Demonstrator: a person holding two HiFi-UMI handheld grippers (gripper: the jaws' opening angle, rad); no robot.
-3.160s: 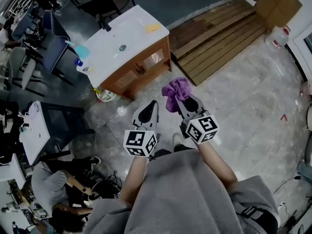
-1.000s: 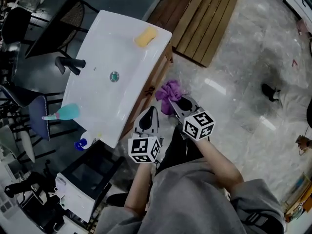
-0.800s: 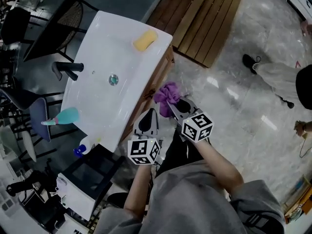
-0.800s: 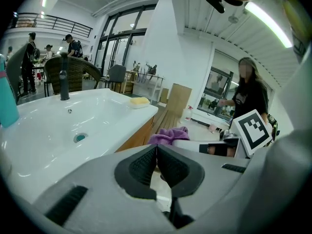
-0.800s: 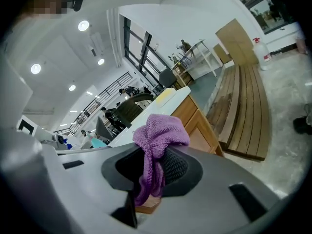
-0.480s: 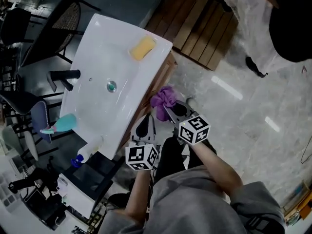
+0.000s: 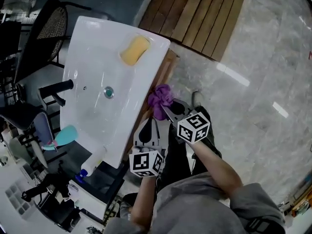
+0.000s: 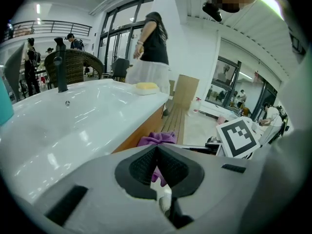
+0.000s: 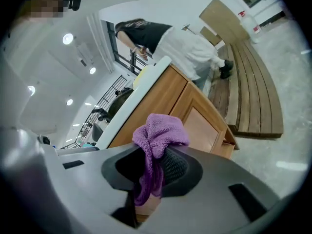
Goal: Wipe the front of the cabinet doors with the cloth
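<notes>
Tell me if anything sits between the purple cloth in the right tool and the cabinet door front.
Nothing visible does. The right tool grips the cloth, and the cabinet door lies right beyond it, with no object between them.

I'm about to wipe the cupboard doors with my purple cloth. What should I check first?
1. Cloth gripped: ok. The right gripper is shut on the purple cloth.
2. Spare gripper out of the way: ok. The left gripper is shut and empty, beside the right one.
3. Cloth facing a door: ok. A cabinet door lies just beyond the cloth.
4. Cloth touching the door: cannot tell.
5. Nobody in the wiping path: ok, probably. A person bends by the cabinet's far end, not between cloth and door.
</notes>
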